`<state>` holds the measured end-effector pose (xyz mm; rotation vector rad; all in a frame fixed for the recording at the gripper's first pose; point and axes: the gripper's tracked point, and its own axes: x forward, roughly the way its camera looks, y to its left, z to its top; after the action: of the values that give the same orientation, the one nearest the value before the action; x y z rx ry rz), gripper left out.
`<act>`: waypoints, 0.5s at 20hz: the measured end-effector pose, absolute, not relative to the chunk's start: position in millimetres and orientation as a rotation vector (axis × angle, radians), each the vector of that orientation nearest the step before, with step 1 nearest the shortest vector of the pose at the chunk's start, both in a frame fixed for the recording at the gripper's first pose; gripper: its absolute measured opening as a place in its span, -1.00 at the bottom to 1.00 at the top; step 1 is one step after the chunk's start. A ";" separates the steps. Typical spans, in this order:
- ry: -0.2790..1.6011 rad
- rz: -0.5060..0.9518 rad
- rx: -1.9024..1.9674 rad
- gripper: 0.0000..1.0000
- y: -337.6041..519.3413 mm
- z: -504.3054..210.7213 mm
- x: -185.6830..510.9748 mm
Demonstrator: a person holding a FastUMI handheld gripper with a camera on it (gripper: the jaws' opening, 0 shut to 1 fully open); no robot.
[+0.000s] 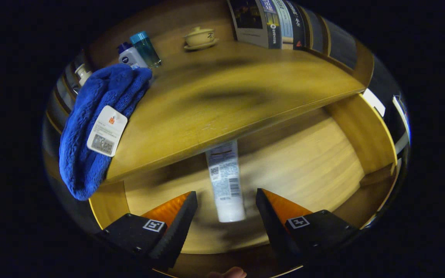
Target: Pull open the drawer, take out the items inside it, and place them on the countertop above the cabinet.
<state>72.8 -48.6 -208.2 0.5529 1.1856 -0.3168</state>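
Gripper view, and the tool (pixel 226 210) hangs spread wide over the open wooden drawer (pixel 315 162), its 2 fingers released, gripping nothing. Between them lies the white plastic tube with printed label (pixel 225 181), flat on the drawer floor, its far end tucked under the table's front edge. Up on the wooden table (pixel 222 96), a blue fluffy towel with a white tag (pixel 95 127) droops over the left front edge. At the back left stand 2 bottles (pixel 139 50); a cream lidded cup on a saucer (pixel 200 38) sits by the back edge.
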 end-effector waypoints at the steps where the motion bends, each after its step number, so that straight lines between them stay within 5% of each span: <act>1: 1.206 -0.332 0.548 0.97 -54.5 -207.5 70.2; 10: 1.319 -0.352 0.585 0.70 -49.4 -202.9 74.2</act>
<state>74.2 -49.4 -202.9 0.5850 1.3188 -0.3516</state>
